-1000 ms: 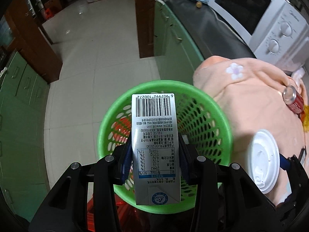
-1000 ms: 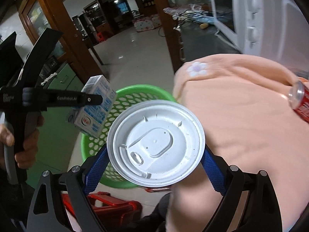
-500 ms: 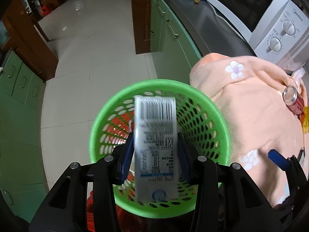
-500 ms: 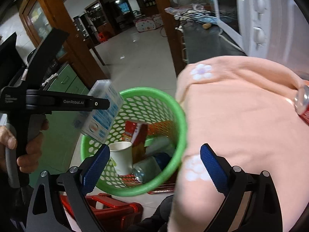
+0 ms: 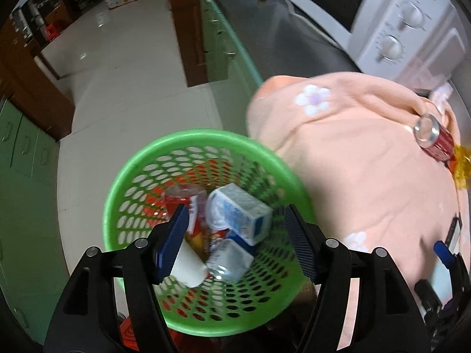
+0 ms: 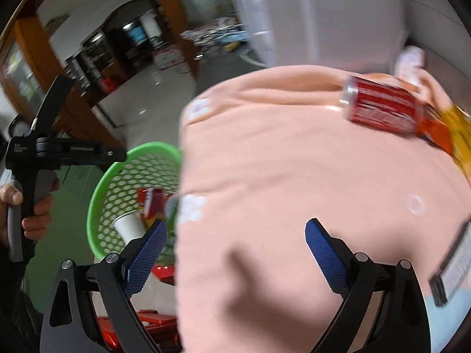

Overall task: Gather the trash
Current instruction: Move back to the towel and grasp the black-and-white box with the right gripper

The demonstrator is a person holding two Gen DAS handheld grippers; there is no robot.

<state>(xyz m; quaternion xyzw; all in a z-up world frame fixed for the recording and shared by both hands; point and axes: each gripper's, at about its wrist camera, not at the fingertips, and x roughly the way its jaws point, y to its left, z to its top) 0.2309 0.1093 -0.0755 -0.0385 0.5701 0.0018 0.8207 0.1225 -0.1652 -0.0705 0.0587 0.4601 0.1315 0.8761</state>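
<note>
A green mesh basket (image 5: 138,176) stands beside the cloth-covered counter. A white-and-blue milk carton (image 5: 238,214) lies in it on a white paper cup (image 5: 188,267), a red can (image 5: 182,197) and other trash. My left gripper (image 5: 235,235) hangs above the basket, its jaws opening with nothing between them. My right gripper (image 6: 235,247) is open and bare over the peach cloth (image 6: 294,176). On the cloth's far right lie a red soda can (image 6: 382,108) and a yellow-orange wrapper (image 6: 453,135). The basket (image 6: 117,173) shows at left in the right wrist view.
A white microwave (image 5: 397,29) stands on the dark counter (image 5: 279,38) behind the cloth. A red stool (image 6: 147,329) sits under the basket. A barcode-printed packet (image 6: 453,264) lies at the cloth's right edge. Green cabinets (image 5: 223,47) and tiled floor (image 5: 117,88) surround the basket.
The left jaws spread and the milk carton fell into the basket. The right gripper let go of the white lid and swung right over the peach cloth.
</note>
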